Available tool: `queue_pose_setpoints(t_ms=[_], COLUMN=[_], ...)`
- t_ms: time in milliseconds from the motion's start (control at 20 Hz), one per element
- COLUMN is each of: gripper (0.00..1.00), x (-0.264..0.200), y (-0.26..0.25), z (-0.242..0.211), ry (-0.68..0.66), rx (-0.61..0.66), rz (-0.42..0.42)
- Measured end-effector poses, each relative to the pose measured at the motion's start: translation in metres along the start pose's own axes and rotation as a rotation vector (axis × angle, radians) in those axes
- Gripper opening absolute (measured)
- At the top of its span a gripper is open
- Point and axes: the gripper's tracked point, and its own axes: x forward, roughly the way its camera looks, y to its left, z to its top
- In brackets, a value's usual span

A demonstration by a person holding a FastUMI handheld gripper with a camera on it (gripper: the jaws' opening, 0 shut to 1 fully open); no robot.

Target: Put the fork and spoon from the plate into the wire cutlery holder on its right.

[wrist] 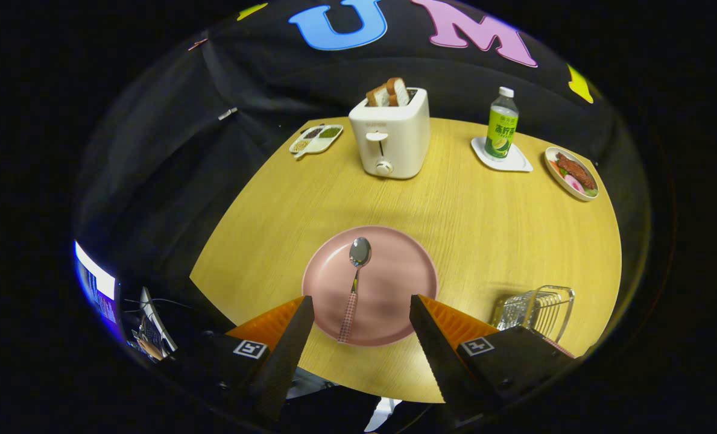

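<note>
Hand-held gripper [361, 304] hovers with fingers spread wide and nothing held, framing the pink plate [403, 271] — lined up, I'd say, for the spoon [354, 283]. It lies lengthwise between the fingers, shiny bowl away, checked handle nearest. Wire cutlery holder [539, 307] waits just right of the plate.

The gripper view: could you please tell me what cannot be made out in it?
- Wire cutlery holder: its lower part is hidden behind the tool, whose open fingers hold nothing, so its contents cannot be told.
- Fork: only the spoon lies on the pink plate.
- Compartment dish by the toaster: contents too small.
</note>
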Motion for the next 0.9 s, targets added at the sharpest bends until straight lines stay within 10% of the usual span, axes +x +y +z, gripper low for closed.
queue_pose_setpoints(t_ms=[650, 900], gripper=[0.97, 0.59], x=[0.083, 0.091], y=[0.005, 0.010], z=[-0.059, -0.066], ry=[0.247, 0.289], rx=[-0.048, -0.027], rz=[-0.071, -0.064])
